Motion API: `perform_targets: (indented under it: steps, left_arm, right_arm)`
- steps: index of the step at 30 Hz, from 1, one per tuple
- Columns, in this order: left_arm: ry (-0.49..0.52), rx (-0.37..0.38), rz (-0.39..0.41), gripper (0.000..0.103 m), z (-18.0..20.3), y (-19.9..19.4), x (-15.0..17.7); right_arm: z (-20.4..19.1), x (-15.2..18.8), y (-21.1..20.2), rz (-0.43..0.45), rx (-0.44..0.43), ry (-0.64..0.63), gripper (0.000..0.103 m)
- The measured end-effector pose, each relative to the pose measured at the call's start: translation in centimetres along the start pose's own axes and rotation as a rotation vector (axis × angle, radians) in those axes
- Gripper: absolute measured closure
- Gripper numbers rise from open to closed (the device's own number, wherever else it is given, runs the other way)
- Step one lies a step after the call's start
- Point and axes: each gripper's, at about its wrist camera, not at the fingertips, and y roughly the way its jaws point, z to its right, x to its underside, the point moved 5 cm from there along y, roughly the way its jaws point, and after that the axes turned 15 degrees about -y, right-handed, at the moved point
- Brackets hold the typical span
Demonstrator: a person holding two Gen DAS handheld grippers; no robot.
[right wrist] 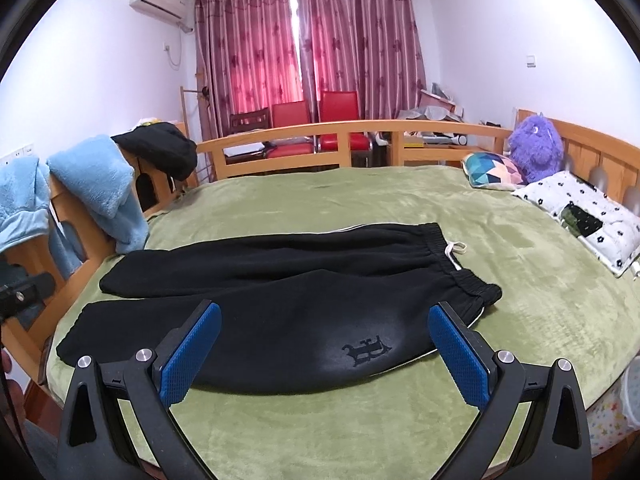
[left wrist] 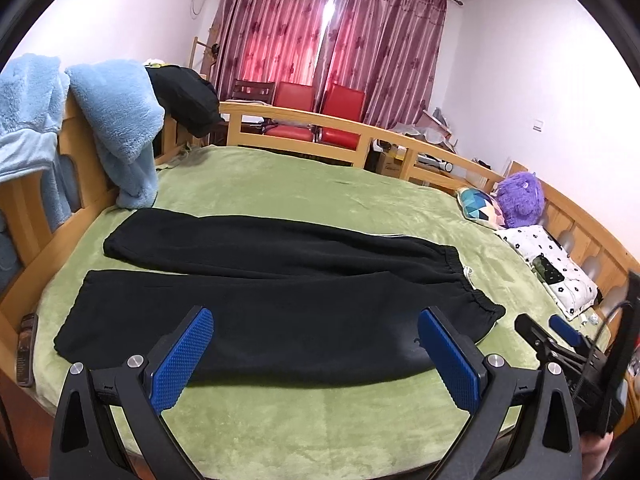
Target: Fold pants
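Black pants (left wrist: 280,300) lie flat on the green bedspread (left wrist: 320,188), legs side by side pointing left, elastic waistband at the right. They also show in the right wrist view (right wrist: 280,304), with a dark logo near the waist. My left gripper (left wrist: 316,354) is open and empty, hovering above the pants' near edge. My right gripper (right wrist: 324,354) is open and empty, above the near edge close to the logo. The right gripper also shows at the right in the left wrist view (left wrist: 560,336).
Blue fleece (left wrist: 120,128) and a black garment (left wrist: 188,96) hang on the wooden bed frame at left. A purple plush toy (left wrist: 520,200), a patterned cushion (right wrist: 496,170) and a white spotted pillow (right wrist: 588,216) lie at right. A remote (left wrist: 26,350) rests at the bed's left edge.
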Motion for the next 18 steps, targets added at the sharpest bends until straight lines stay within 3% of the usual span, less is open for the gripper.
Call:
perform_targets:
  steps: [4,8,11,13,16,18]
  left_arm:
    - [0.007,-0.004,-0.036,0.000,-1.6,1.8,0.9]
    - [0.053,-0.079,-0.074,0.000,-3.8,4.2,1.9]
    - [0.032,-0.106,-0.108,0.000,-6.4,6.1,2.5]
    - [-0.003,-0.134,-0.136,0.000,-8.5,7.4,3.0]
    - [-0.043,-0.161,-0.164,0.000,-11.5,9.2,4.0]
    - [-0.069,-0.183,-0.175,0.001,-13.3,10.2,4.6]
  right_arm:
    - [1.5,1.7,2.6,-0.050,0.005,0.066,0.001]
    - [3.0,3.0,4.6,-0.052,0.050,0.083,0.003]
    - [4.4,4.2,6.7,-0.078,0.086,0.074,0.007]
    - [5.4,5.1,8.3,-0.115,0.101,0.083,0.010]
    - [6.6,6.6,11.4,-0.227,0.051,0.135,0.021]
    - [7.3,7.7,13.1,-0.279,0.019,0.181,0.022]
